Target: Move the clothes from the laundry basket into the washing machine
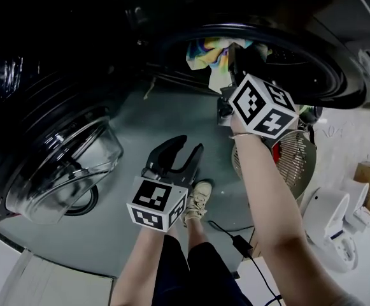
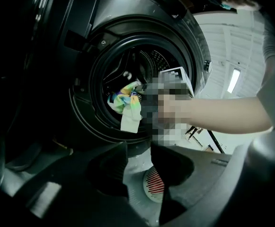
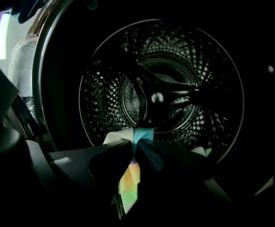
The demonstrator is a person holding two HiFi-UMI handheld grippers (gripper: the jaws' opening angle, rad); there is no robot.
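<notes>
Pinching item: right gripper (image 3: 133,150), jaws closing tight on a fold of a multicoloured garment (image 3: 130,181); a pale and turquoise tuft is poking up past the tips and a pastel strip is hanging below them.

Location of item: garment (image 1: 210,55) is dangling at the mouth of the washing machine (image 1: 312,56), just inside the door ring, with the perforated drum (image 3: 161,89) lying open behind it. It is not yet lying in the drum.

Handling, judged: thin, soft cloth, light, draping freely from a single pinch; nothing fragile. It is likely sliding little against the ribbed pads, but the loose tail is at risk of snagging on the door seal. A hold on a bunched fold, as now, is looking adequate; a grip nearer the middle would be leaving less fabric trailing.

Second tool: left gripper (image 1: 186,148) is hovering low in front of the machine, jaws partly apart, nothing between them.

Surroundings: glass door (image 1: 70,164) is standing swung open at the left. A round slatted container, probably the laundry basket (image 1: 293,155), is sitting on the floor beneath the right arm.
</notes>
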